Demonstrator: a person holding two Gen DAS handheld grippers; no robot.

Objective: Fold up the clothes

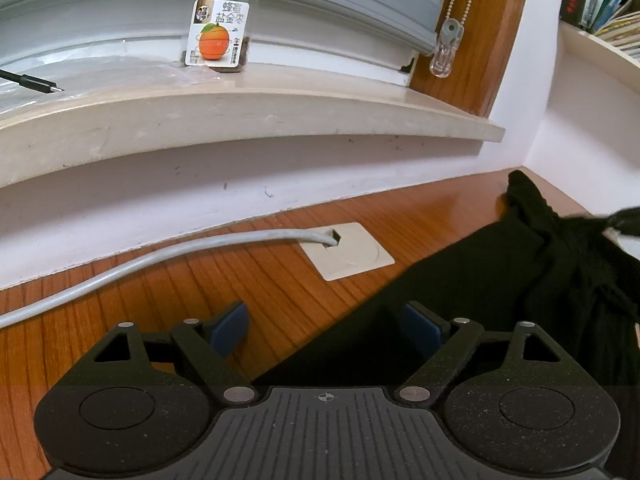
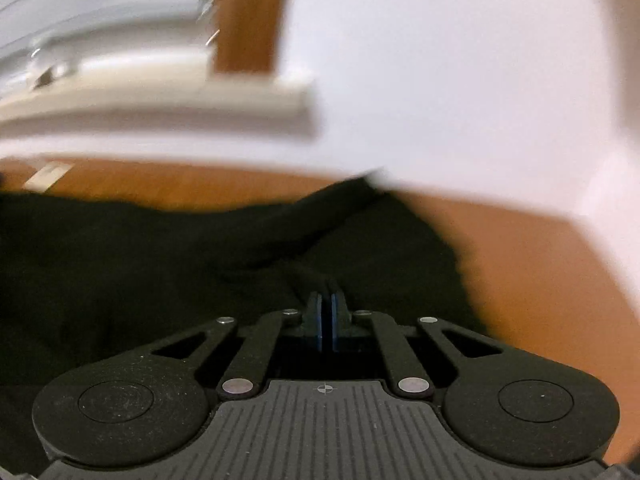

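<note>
A black garment [image 1: 460, 280] lies on the wooden table [image 1: 200, 292], flat at the near side and bunched into folds toward the far right corner. My left gripper [image 1: 324, 328] hovers open at the garment's left edge, its right pad [image 1: 420, 330] over the cloth and its left pad [image 1: 228, 330] over bare wood, nothing between them. In the blurred right wrist view my right gripper [image 2: 326, 308] has its blue pads together, and creases of the black garment [image 2: 160, 260] run into its tips. That gripper's dark tip [image 1: 622, 220] shows at the bunched cloth in the left wrist view.
A grey cable [image 1: 160, 256] runs across the table into a beige outlet plate [image 1: 352, 256]. Behind it a stone windowsill [image 1: 240, 120] carries a clear jar with an orange label [image 1: 218, 20] and a black plug [image 1: 36, 82]. White walls close the right corner.
</note>
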